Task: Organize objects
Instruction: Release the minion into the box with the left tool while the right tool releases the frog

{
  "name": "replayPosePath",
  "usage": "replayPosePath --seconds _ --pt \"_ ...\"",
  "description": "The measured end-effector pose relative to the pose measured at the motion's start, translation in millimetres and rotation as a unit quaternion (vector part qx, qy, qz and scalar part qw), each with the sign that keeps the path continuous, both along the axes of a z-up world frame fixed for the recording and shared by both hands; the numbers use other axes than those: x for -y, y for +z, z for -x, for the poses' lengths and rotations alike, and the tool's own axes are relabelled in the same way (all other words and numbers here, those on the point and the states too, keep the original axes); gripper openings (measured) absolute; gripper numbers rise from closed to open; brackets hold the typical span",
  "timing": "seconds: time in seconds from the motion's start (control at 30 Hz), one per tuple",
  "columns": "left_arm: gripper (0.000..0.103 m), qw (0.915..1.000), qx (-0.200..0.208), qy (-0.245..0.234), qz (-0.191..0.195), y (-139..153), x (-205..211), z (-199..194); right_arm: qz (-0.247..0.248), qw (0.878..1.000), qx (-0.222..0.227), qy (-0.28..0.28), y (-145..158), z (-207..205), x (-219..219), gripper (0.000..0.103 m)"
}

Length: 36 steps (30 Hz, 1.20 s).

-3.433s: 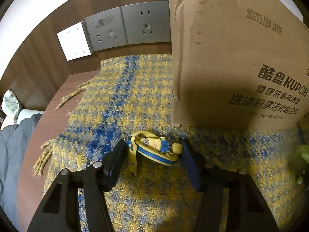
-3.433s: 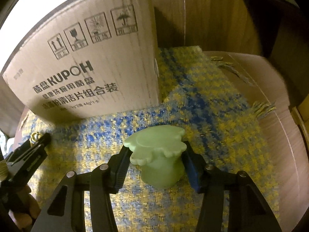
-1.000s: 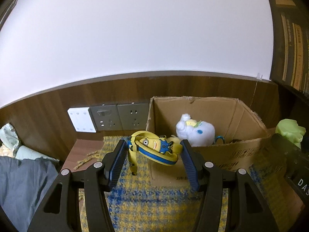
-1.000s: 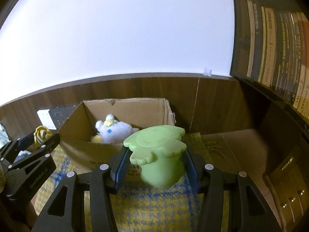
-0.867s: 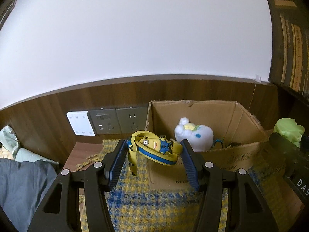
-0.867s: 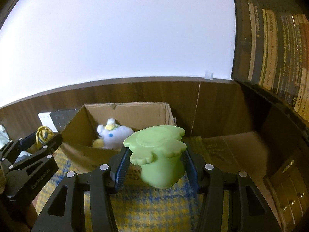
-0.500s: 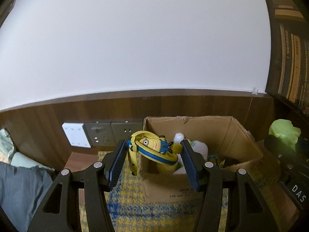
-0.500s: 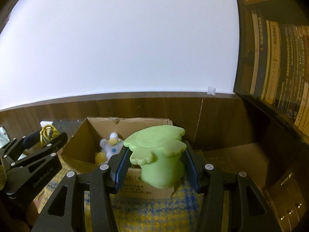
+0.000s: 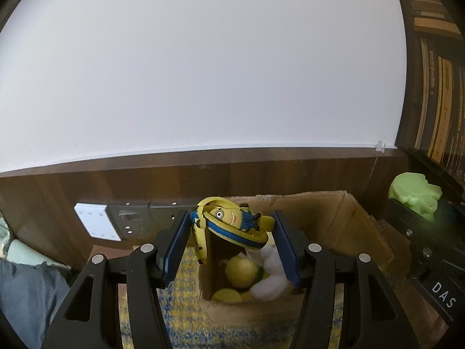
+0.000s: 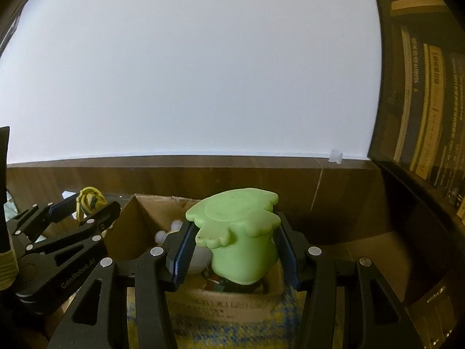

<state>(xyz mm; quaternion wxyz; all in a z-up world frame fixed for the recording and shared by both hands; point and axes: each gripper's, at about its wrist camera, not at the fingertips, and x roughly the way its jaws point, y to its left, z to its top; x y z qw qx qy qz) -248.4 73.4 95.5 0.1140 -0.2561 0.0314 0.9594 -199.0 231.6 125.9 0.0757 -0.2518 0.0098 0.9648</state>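
Both of my tools have climbed and pushed forward since the start of this stretch, when each was still down on the checkered cloth; now they hang above the open cardboard box. Nearest me in the left wrist view, the left tool (image 9: pixel 232 242) is clamped on the minion toy (image 9: pixel 232 223), its blue pads pressing the yellow-and-blue figure from either side while a yellow strap dangles from the toy's left end. Directly under it lies the left part of the cardboard box (image 9: pixel 334 221), and inside I can see yellow balls (image 9: pixel 241 272) next to a white plush toy (image 9: pixel 271 273). Below the box, the blue and yellow cloth (image 9: pixel 186 296) covers the counter. In the right wrist view, the right tool (image 10: pixel 232 251) is closed on the green cup (image 10: pixel 242 238), gripping its body just under the wavy rim, and the cup hangs over the right part of the box, whose near wall (image 10: pixel 232 302) shows printed text. To the far left, on the dark wood panel (image 9: pixel 58 192), sit a white switch plate (image 9: pixel 97 224) and grey sockets (image 9: pixel 136 218) side by side. Above the panel rises a plain white wall (image 9: pixel 203 72), and at the far right stand bookshelves (image 10: pixel 421 101) with rows of book spines.
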Motion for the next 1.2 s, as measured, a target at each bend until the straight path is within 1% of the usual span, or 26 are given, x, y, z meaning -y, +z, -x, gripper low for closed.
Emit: replayPosePath --seconds 0.17,0.3,0.63,0.67,0.7,0.73,0.77,0.8,0.87,0.93,1.0,1.03,1.17,1.2 --pt "0.057 0.9999 0.008 -0.010 0.002 -7 -2 16 -0.001 1.000 0.006 -0.004 -7 16 1 0.052" --pt "0.057 0.9997 0.020 -0.017 0.003 -20 -8 31 -0.001 1.000 0.010 -0.010 -15 25 -2 0.052" --pt "0.057 0.9988 0.040 -0.025 0.013 -36 -18 39 0.014 0.999 0.035 -0.008 -33 41 -15 0.052" --pt "0.059 0.9986 0.044 -0.026 0.011 -36 -18 39 0.015 0.999 0.035 -0.008 -33 41 -15 0.054" --pt "0.063 0.9985 0.046 -0.027 0.009 -36 -18 38 0.015 0.999 0.034 -0.010 -32 41 -16 0.064" --pt "0.066 0.9986 0.045 -0.024 0.010 -35 -17 38 0.015 0.999 0.030 -0.014 -31 39 -16 0.072" --pt "0.073 0.9988 0.042 -0.020 0.011 -34 -16 37 0.012 0.999 0.022 -0.020 -30 36 -17 0.088" --pt "0.081 0.9991 0.038 -0.014 0.013 -33 -15 35 0.010 1.000 0.014 -0.026 -29 34 -18 0.094" --pt "0.086 0.9993 0.034 -0.005 0.014 -32 -14 35 0.004 0.999 0.003 -0.033 -25 29 -17 0.094" --pt "0.087 0.9992 0.037 0.006 0.016 -32 -12 35 0.002 0.999 0.004 -0.037 -24 28 -19 0.094" --pt "0.092 0.9988 0.042 0.021 0.017 -31 -9 34 0.006 0.999 0.007 -0.039 -24 28 -22 0.094" --pt "0.093 0.9986 0.043 0.025 0.016 -30 -8 34 0.007 0.999 0.008 -0.039 -24 28 -23 0.094" --pt "0.103 0.9988 0.029 0.035 0.016 -24 -7 29 -0.003 0.999 0.010 -0.038 -21 29 -23 0.095" --pt "0.103 0.9988 0.027 0.036 0.018 -23 -8 29 -0.005 0.999 0.012 -0.038 -21 28 -22 0.096"
